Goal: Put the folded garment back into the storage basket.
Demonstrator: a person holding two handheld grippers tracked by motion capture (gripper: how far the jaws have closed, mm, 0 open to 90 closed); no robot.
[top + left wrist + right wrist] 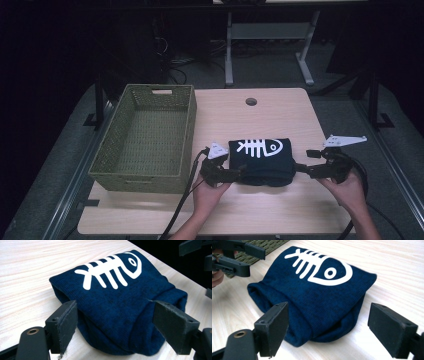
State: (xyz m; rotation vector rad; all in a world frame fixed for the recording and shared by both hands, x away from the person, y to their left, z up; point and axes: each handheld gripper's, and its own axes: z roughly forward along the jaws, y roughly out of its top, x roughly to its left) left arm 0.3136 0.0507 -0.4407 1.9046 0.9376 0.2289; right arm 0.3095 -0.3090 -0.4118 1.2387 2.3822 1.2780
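Grippers are brought in from both ends of a folded navy garment, which lies on the pale wooden bench near its front edge, just right of a woven green basket. A white fish-skeleton print is seen on its upper face. The cloth is judged soft, light and limp: a knitted fabric folded into a thick bundle, with rounded folds and loose layers showing at the near edges in both gripper views. It is expected to sag and come unfolded if lifted by one thin layer alone.

A better hold is judged to lie at the two short ends, where all the layers can be pinched together so that the bundle is carried level. The left gripper is held wide, its jaws set either side of the garment's end, with the cloth between them but not yet pinched. The right gripper is likewise spread wide at the opposite end, its jaws standing apart from the fabric. No slip is feared on the knit, though the fold is easily disturbed. The basket, judged the likely destination, stands empty beside the garment.
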